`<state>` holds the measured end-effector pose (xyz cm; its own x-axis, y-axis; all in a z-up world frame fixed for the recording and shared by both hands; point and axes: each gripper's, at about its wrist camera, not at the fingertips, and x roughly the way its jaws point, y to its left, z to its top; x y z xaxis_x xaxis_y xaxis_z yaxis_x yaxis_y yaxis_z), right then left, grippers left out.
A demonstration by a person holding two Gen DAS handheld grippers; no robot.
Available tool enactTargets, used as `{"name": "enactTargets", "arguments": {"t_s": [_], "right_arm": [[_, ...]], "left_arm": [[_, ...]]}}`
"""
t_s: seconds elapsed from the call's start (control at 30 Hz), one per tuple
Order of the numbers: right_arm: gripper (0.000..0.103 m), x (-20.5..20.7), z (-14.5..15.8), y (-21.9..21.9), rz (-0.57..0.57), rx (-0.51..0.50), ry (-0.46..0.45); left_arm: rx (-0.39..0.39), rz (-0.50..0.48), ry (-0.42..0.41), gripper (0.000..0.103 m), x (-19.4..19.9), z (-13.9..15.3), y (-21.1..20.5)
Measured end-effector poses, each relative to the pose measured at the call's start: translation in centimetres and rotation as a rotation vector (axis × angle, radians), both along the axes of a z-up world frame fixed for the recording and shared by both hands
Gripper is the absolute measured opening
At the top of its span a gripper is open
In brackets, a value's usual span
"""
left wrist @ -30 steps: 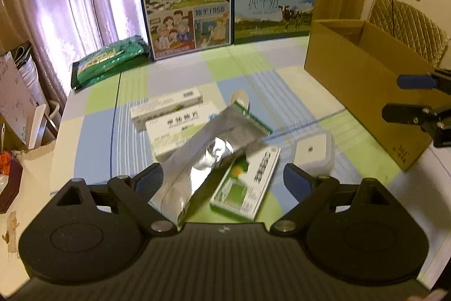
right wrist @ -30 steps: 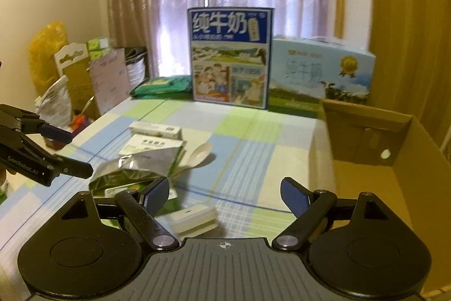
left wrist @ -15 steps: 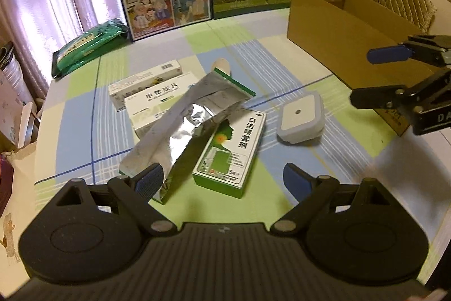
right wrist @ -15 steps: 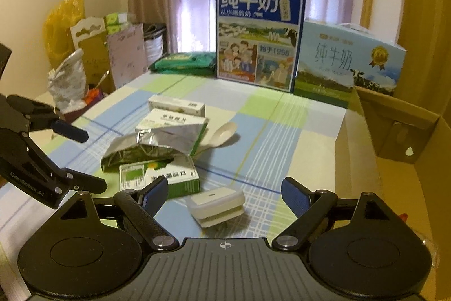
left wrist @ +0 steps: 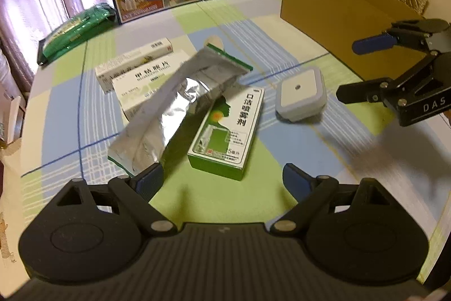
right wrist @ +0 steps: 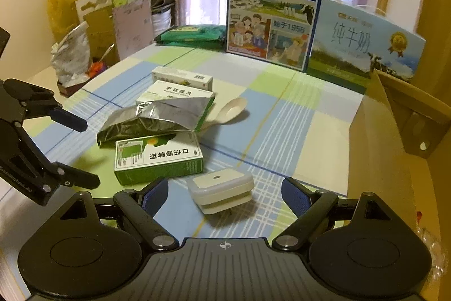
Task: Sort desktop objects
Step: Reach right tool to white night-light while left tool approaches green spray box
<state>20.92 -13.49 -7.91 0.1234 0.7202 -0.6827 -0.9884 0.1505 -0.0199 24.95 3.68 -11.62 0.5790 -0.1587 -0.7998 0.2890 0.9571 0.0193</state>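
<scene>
Both grippers hovered above the checked blue, green and white tablecloth (left wrist: 70, 109), at the approach step of sorting; nothing had yet been lifted. The left gripper (left wrist: 222, 177) stood with its jaws spread wide and nothing between them, poised over the near end of the green and white cardboard medicine box (left wrist: 228, 129); the right gripper (right wrist: 224, 189) was likewise wide open and empty, with the small white square plastic lidded container (right wrist: 222, 192) lying on the cloth between and just beyond its fingertips.

The crumpled silver foil pouch (left wrist: 180, 103) lay slantwise in the middle of the cluster, overlapping the green box and the larger white cardboard medicine box (left wrist: 141, 81); a slimmer white carton (left wrist: 132, 61) lay just beyond that, at the far left of the group; a pale plastic spoon (right wrist: 231, 110) rested partly under the pouch's far end. The open brown cardboard box (left wrist: 338, 4) stood at the far right of the table, the likely destination; whether it already held anything could not be told. Two standing milk cartons (right wrist: 274, 10) and a green packet (right wrist: 191, 35) lined the far edge.

Judged next move: the right gripper would lower squarely over the white container, close on its opposite sides, then carry it right to the cardboard box; the container's smooth rounded lid might slip under a shallow grasp.
</scene>
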Motion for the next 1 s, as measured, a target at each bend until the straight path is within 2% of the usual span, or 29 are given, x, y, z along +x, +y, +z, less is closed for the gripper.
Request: {"name": "enactTargets", "arguments": {"t_s": [0.17, 0.43, 0.57, 0.8, 1.0], "right_arm": [[0.085, 0.5, -0.4, 0.5, 0.002, -0.015, 0.010], [0.085, 0.2, -2.2, 1.3, 0.078, -0.091, -0.004], [0.085, 0.6, -2.6, 1.8, 0.077, -0.084, -0.003], [0.085, 0.8, -2.9, 2.5, 0.078, -0.088, 0.007], [0.085, 0.9, -3.1, 2.9, 0.082, -0.095, 0.008]], "left_arm": [[-0.018, -0.038, -0.004, 0.079, 0.6, -0.7, -0.6], [-0.008, -0.039, 0.005, 0.078, 2.1, -2.5, -0.9], [0.007, -0.046, -0.013, 0.078, 2.4, -2.8, -1.2], [-0.020, -0.010, -0.045, 0.078, 3.1, -3.0, -0.8], [0.017, -0.007, -0.053, 0.078, 3.5, -3.5, -0.9]]}}
